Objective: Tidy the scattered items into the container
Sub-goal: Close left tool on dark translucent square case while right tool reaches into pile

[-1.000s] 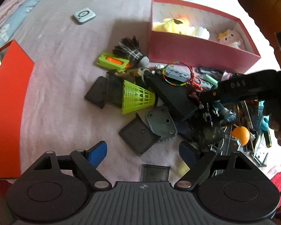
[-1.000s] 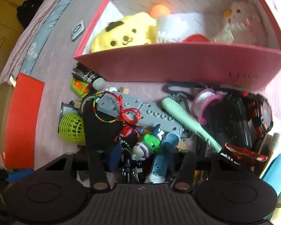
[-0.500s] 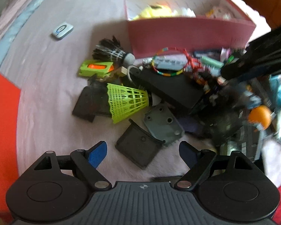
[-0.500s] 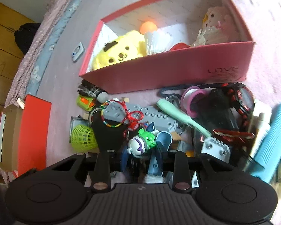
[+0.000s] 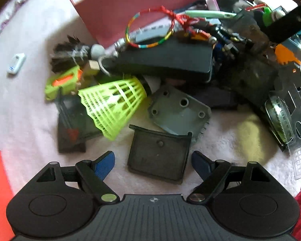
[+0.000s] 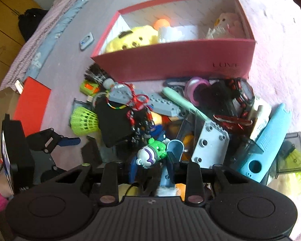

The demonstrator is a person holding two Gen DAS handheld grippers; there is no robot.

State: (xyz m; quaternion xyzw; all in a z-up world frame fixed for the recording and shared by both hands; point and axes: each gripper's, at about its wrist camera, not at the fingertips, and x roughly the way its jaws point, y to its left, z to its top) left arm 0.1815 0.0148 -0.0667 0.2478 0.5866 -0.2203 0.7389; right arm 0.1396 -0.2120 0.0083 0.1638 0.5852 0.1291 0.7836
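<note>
Pink fleece bedding (image 5: 220, 132) carries a heap of clutter beside the red box (image 6: 170, 60). Left gripper (image 5: 153, 160) hangs low with fingers spread wide, a dark square tray (image 5: 158, 156) lying between the tips. Right gripper (image 6: 150, 160) has its fingers pinching a small green-and-white figure (image 6: 150, 154); the box stands well ahead of them.

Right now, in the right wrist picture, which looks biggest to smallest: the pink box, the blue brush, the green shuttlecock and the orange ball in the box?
1. pink box
2. blue brush, though it lies nearer the camera
3. green shuttlecock
4. orange ball, partly hidden and farthest away
</note>
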